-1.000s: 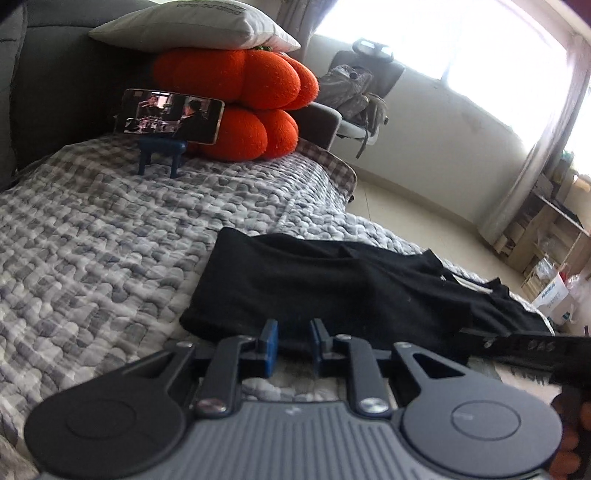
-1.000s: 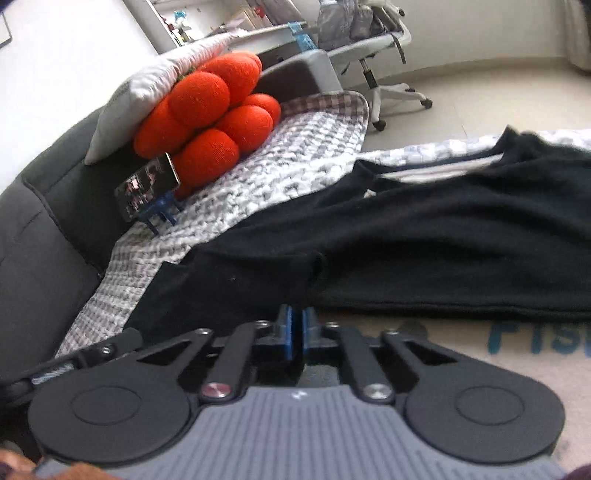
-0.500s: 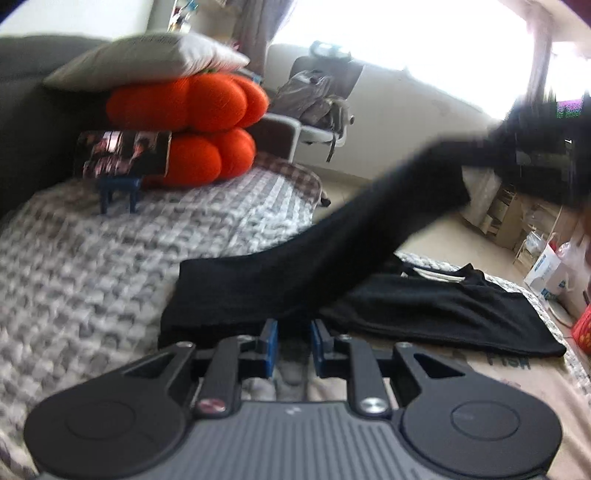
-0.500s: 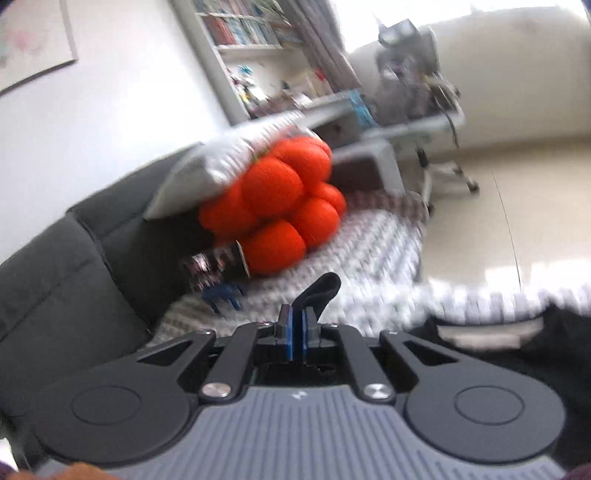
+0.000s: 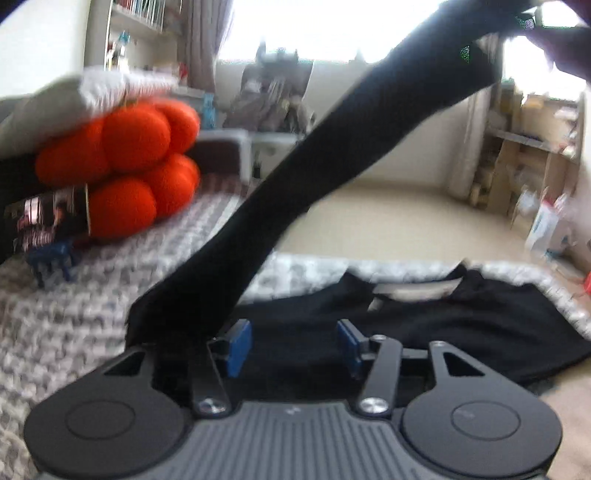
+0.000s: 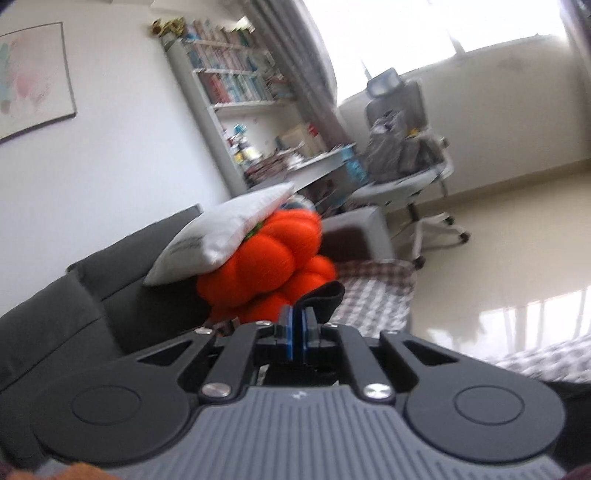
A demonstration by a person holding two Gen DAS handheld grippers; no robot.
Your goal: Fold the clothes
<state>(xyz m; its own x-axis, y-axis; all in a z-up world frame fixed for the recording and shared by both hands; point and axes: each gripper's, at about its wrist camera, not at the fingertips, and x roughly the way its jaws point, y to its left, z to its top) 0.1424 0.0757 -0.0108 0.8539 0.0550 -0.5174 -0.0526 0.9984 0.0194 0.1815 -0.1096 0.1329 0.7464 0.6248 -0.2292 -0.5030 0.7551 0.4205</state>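
Garment point(image 5: 461, 325), black, lies low right in the left view, one strip stretched to the upper right. Soft, light and limp, likely to sag; best pinched at edges. Right gripper point(image 6: 295, 334) is clenched on its end; left gripper point(image 5: 291, 347) is opening, pads clear of cloth.

We see a bright window point(image 6: 480, 26), bookshelves point(image 6: 236, 81), an office chair point(image 6: 410, 162), a dark grey sofa point(image 6: 74, 306) and glossy cream floor point(image 6: 517, 251)

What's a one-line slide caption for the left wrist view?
Left hand-held gripper opening over the black garment while its sleeve is lifted taut toward the upper right.
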